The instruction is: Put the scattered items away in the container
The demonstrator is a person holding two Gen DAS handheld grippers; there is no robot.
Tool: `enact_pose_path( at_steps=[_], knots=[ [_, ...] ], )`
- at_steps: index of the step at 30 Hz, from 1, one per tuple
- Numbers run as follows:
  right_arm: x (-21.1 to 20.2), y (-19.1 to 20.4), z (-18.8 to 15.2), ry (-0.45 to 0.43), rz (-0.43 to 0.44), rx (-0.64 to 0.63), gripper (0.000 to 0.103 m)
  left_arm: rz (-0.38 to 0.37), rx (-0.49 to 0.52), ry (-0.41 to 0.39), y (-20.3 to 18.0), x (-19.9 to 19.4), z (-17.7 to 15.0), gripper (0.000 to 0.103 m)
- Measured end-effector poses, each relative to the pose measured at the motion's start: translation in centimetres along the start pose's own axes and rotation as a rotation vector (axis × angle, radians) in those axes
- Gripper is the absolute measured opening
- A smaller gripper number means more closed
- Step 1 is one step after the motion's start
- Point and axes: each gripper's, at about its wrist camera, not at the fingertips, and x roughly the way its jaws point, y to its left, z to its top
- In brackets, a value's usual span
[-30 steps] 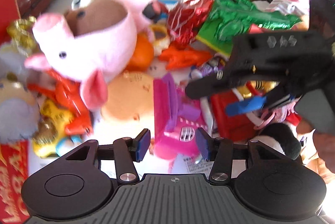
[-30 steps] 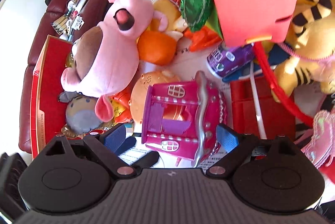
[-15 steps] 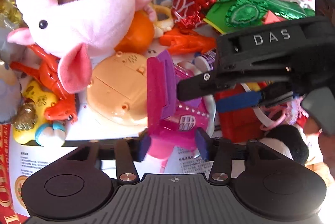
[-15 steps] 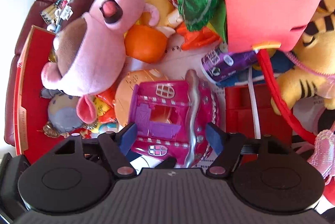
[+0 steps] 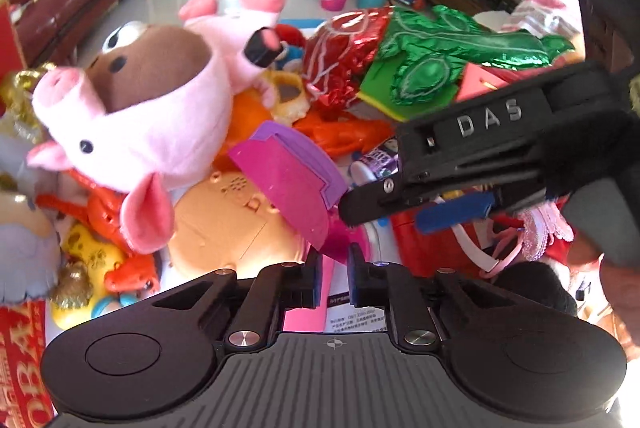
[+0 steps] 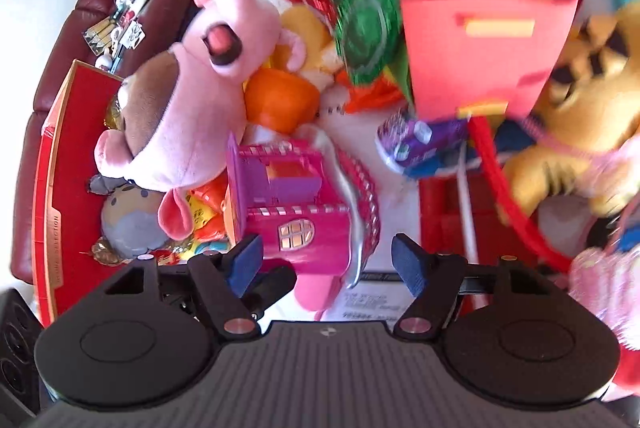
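Two grippers work one toy: left gripper [image 5: 333, 280], closing, pinches the pink toy house [image 6: 304, 212] by its thin edge, probably to lift it from the clutter. Right gripper [image 6: 326, 264] straddles the house, pads wide, not pressing, likely steadying.

My left hand-held gripper [image 5: 333, 282] is matte black, ribbed, with silver screws and blue pads [image 5: 316, 282]; the right hand-held gripper [image 5: 384, 212] reads "DAS".
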Motion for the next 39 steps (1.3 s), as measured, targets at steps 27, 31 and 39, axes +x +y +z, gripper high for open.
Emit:
enact_pose_path(
  at_steps=[27,31,39],
  knots=[
    [0.5,3.7,2.4,-0.109,-0.091,-0.133,0.075,-0.012,0.085,-0.001,-1.7,3.4,1.9,0.005],
    [1.8,4.1,2.7,-0.12,-0.121,-0.167,0.055,0.0,0.111,-0.011,-1.8,3.1,1.7,0.004],
    [0.0,1.4,1.2,-0.113,-0.021,-0.032,0.044,-0.038,0.183,0.011,-1.8,0.9,-0.3,0.009]
  ],
)
